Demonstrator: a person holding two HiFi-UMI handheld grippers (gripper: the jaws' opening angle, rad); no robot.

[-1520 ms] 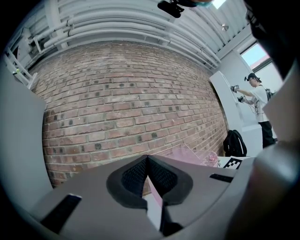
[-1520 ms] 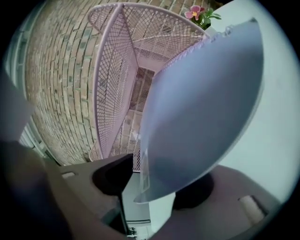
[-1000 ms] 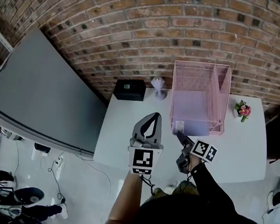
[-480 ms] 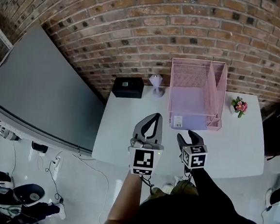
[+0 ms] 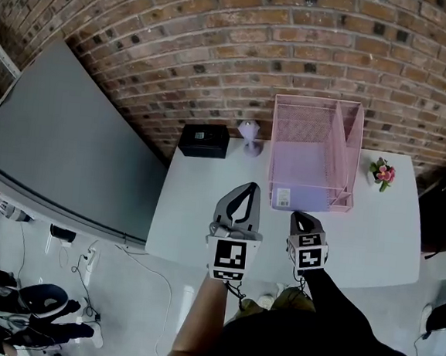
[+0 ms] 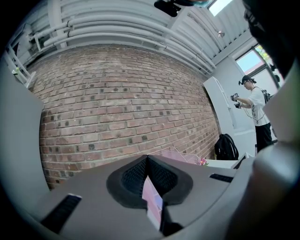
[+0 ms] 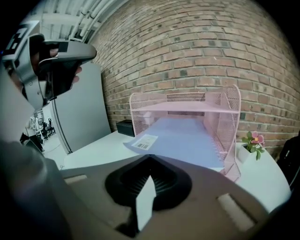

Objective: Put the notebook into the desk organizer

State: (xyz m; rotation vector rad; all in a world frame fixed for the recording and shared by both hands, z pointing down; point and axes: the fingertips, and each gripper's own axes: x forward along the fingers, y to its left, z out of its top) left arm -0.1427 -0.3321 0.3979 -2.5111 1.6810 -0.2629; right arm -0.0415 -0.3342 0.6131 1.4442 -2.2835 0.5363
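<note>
Lavender notebook [image 5: 301, 175]: flat inside pink wire-mesh desk organizer [image 5: 319, 103], far right.
Left gripper [image 5: 247, 186]: clenched, empty.
Right gripper [image 5: 296, 216]: jaws just closed, empty.

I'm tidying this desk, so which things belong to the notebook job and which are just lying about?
Job:
pink wire-mesh desk organizer
lilac notebook with barcode sticker, lying inside it

Lying about:
black box
small lilac ornament
small pot of pink flowers
black backpack
</note>
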